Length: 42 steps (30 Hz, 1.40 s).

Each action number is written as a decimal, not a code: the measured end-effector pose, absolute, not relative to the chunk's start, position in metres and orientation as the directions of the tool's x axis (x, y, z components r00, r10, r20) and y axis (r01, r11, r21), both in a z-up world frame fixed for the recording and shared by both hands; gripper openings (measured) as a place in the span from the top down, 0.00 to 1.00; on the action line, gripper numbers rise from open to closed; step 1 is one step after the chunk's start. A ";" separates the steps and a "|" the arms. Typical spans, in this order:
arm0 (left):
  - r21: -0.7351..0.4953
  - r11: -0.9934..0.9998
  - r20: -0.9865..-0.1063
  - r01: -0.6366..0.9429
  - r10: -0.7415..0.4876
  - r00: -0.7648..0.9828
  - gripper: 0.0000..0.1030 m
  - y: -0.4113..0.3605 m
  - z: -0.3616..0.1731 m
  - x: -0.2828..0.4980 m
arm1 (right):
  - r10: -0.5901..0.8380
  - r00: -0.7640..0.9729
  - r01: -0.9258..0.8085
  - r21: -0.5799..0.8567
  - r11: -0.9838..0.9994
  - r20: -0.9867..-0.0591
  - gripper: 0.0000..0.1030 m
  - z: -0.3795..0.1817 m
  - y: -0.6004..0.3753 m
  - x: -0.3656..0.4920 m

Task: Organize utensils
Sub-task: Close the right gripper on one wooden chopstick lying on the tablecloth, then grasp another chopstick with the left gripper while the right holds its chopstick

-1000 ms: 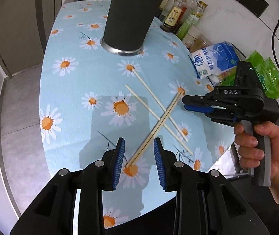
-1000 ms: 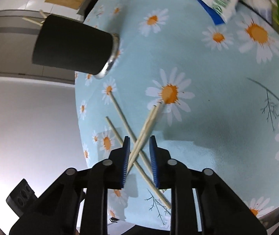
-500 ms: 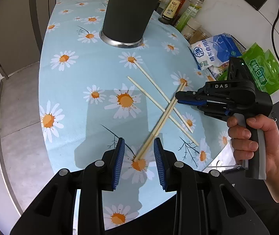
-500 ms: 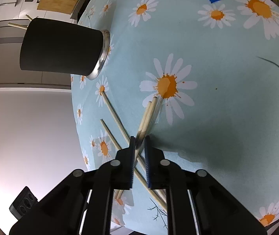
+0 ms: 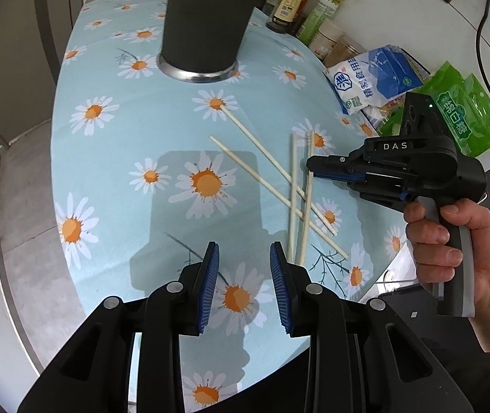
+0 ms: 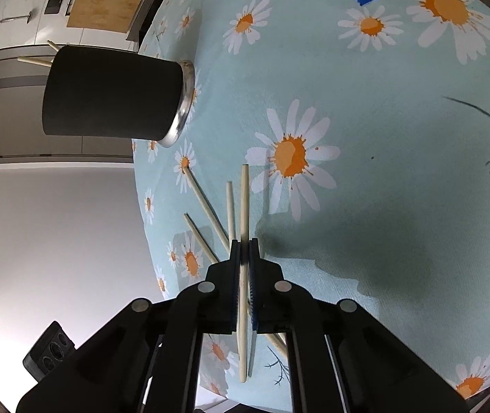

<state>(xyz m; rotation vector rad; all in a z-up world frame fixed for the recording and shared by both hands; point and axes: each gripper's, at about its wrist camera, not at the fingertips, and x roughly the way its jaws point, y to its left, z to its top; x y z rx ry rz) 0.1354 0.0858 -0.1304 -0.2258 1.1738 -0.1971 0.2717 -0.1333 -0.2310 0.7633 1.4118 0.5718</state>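
Our right gripper (image 6: 243, 261) is pinched tight, its blue pads nearly meeting, with our right hand (image 5: 451, 237) wrapped around its grey handle. Our left gripper (image 5: 243, 289) hovers level, its pads spread wide apart and holding nothing.

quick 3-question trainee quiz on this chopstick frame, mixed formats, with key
1. True or false: the right gripper is shut on a chopstick.
2. Multiple choice: the left gripper is A) shut on a chopstick, B) open with nothing between its fingers, C) touching the black utensil holder.
3. Fill in: counting the gripped one, the number of chopsticks in view outside the holder, on or just above the daisy tablecloth, is ____.

Key: 1 true. 2 B. 3 four.
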 end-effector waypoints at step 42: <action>-0.100 0.994 -0.985 0.045 -0.106 0.138 0.74 0.081 -0.181 0.232 | 0.794 0.113 -0.226 0.763 0.606 -0.597 0.94 -0.154 -0.175 0.307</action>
